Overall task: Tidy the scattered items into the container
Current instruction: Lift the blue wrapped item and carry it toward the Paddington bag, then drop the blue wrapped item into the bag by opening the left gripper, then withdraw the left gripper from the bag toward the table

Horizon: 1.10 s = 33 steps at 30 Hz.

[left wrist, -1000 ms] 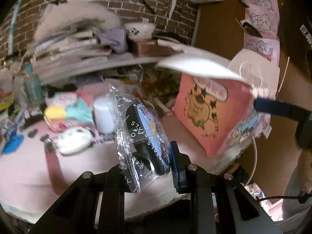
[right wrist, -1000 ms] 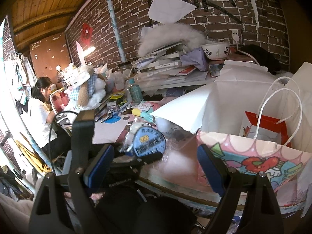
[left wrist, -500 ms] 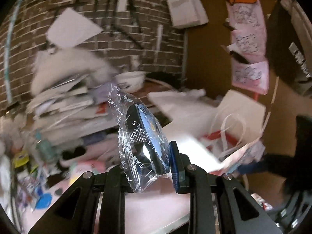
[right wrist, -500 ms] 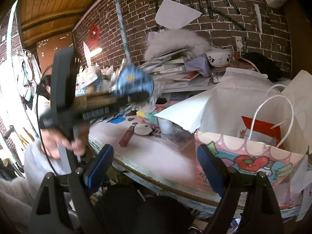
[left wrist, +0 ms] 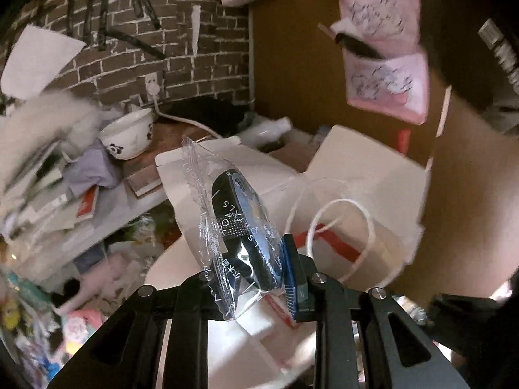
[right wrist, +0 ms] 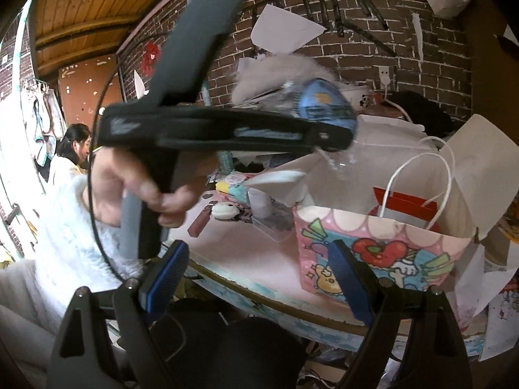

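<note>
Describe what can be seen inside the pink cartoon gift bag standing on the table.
Over the rim of the pink gift bag show a red-edged white paper bag and its white cord handles. The front wall hides everything lower, so the bag's bottom cannot be seen.

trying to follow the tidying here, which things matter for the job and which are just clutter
Part of the job:
- left gripper, shut on the clear-wrapped packet
- pink cartoon gift bag, the likely container
- right gripper, open, holding nothing
- white round toy, still loose on the table

Just lying about:
- panda bowl
- white fluffy thing
- paper on the brick wall
</note>
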Motion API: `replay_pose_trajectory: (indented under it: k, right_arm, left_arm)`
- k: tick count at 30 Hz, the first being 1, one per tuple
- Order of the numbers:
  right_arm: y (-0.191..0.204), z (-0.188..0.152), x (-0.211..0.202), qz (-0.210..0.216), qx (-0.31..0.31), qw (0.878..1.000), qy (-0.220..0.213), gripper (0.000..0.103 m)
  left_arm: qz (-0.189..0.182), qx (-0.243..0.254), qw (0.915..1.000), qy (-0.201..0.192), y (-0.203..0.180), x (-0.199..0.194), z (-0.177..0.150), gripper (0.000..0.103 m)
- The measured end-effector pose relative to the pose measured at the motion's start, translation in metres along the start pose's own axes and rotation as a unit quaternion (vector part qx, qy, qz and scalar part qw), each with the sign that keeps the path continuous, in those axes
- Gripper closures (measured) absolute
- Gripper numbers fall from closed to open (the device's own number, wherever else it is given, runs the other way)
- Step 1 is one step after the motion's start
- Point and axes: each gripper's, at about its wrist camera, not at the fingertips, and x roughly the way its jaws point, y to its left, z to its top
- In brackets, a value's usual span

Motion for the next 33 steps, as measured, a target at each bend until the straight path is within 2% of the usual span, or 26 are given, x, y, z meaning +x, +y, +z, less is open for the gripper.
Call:
replay_pose_trajectory:
  k: [2,4,10,12,13,14,16,18,20,24,33]
  right_arm:
    - [-0.002,0.0,-0.003,-0.001,0.0,1.0,-0.001,0.017]
    - [-0.003,0.0,-0.005,-0.001,0.0,1.0,-0.002,0.017]
    - [-0.006,0.0,-0.01,-0.001,0.001,1.0,-0.007,0.017]
    - [-0.006,0.0,-0.01,-0.001,0.0,1.0,-0.008,0.017]
    - [-0.006,0.0,-0.011,-0.002,0.0,1.0,-0.008,0.017]
    - [-0.006,0.0,-0.01,-0.003,0.0,1.0,-0.008,0.017]
    - [-0.007,0.001,-0.009,-0.005,0.003,1.0,-0.007,0.017]
    - [-0.008,0.001,-0.008,-0.005,0.006,1.0,-0.008,0.017]
    - [-0.009,0.001,-0.007,-0.005,0.008,1.0,-0.007,0.017]
    - [-0.009,0.0,-0.006,-0.004,0.008,1.0,-0.007,0.017]
    - [-0.008,0.0,0.0,-0.001,0.01,1.0,-0.003,0.017]
  left_arm:
    - [0.037,0.021,0.999,0.014,-0.007,0.011,0.005,0.085]
    - [0.055,0.034,0.9976,0.026,-0.01,0.018,0.005,0.085]
    - [0.092,0.048,0.993,0.057,-0.012,0.041,-0.001,0.082]
    - [0.097,0.052,0.9923,0.058,-0.013,0.044,-0.004,0.077]
    - [0.1,0.055,0.9919,0.055,-0.014,0.044,-0.005,0.066]
    - [0.104,0.058,0.9915,0.052,-0.015,0.044,-0.006,0.049]
    - [0.117,0.064,0.9902,0.041,-0.017,0.041,-0.006,0.034]
    - [0.122,0.072,0.9894,0.032,-0.019,0.038,-0.005,0.031]
    - [0.124,0.079,0.9888,0.024,-0.021,0.035,-0.005,0.022]
    - [0.127,0.083,0.9885,0.007,-0.02,0.027,-0.004,0.019]
    - [0.125,0.038,0.9901,-0.05,0.004,-0.019,-0.006,0.015]
